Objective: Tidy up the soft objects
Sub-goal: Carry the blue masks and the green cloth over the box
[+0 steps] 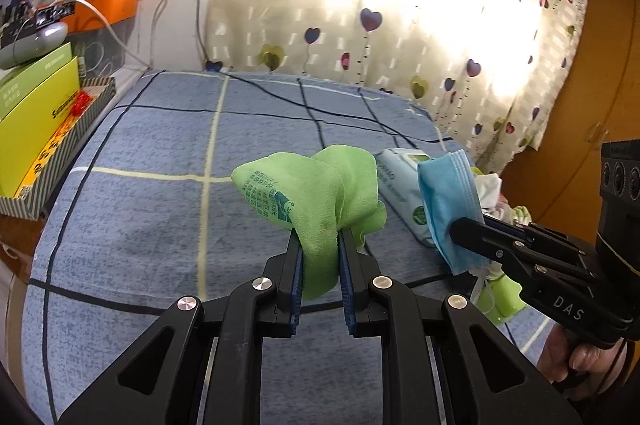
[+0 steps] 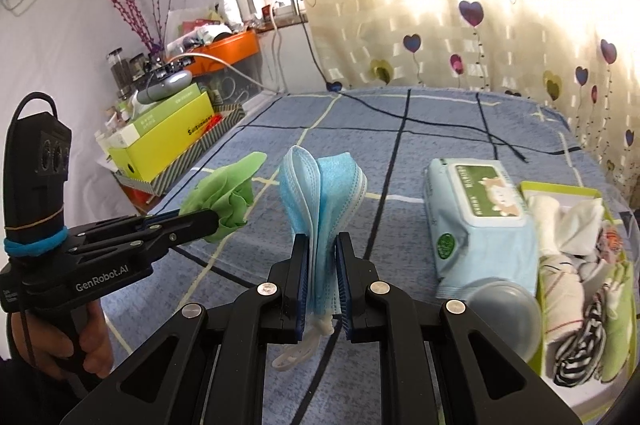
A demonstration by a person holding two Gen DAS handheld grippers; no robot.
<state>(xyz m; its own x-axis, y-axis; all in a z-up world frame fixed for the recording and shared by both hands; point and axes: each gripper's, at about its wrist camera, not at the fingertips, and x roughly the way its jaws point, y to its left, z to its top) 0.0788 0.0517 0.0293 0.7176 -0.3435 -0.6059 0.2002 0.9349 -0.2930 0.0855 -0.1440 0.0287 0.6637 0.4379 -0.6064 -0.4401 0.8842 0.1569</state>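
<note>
Above the bed (image 1: 160, 145), left fingers (image 1: 294, 265) clamp green cloth (image 1: 312, 193), right fingers (image 2: 300, 265) clamp blue masks (image 2: 320, 193).

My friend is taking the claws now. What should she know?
Left claw: shut on the green cloth, held above the bed.
Right claw: shut on the blue face mask, also in the air.
The wet wipes pack lies on the bed beside the green box, which already holds rolled socks and cloths.
Left: put the cloth and mask away, probably in that box.

Wipes pack (image 1: 400, 193) half hidden behind blue mask (image 1: 450, 201).
</note>
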